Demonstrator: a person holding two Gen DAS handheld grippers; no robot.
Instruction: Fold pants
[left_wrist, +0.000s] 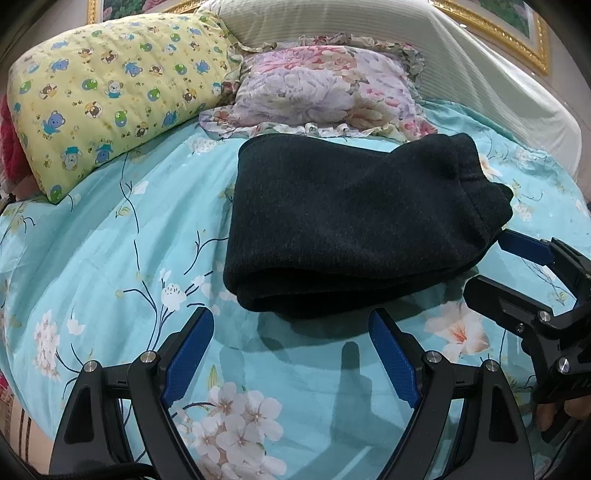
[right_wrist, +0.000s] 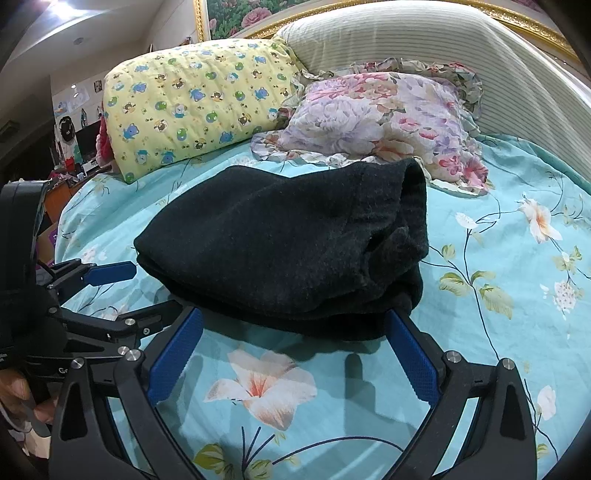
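The dark pants (left_wrist: 351, 225) lie folded into a thick bundle on the light blue floral bedspread (left_wrist: 110, 258). They also show in the right wrist view (right_wrist: 288, 243). My left gripper (left_wrist: 291, 328) is open and empty, just in front of the bundle's near edge. My right gripper (right_wrist: 291, 325) is open and empty, its fingertips at the bundle's near edge. The right gripper also shows at the right of the left wrist view (left_wrist: 491, 262), and the left gripper at the left of the right wrist view (right_wrist: 155, 288), both beside the pants.
A yellow bear-print pillow (left_wrist: 110, 92) and a floral ruffled pillow (left_wrist: 321, 88) lie behind the pants. A pale striped padded headboard (left_wrist: 461, 66) curves round the back. The bed's left edge drops off toward room clutter (right_wrist: 74, 155).
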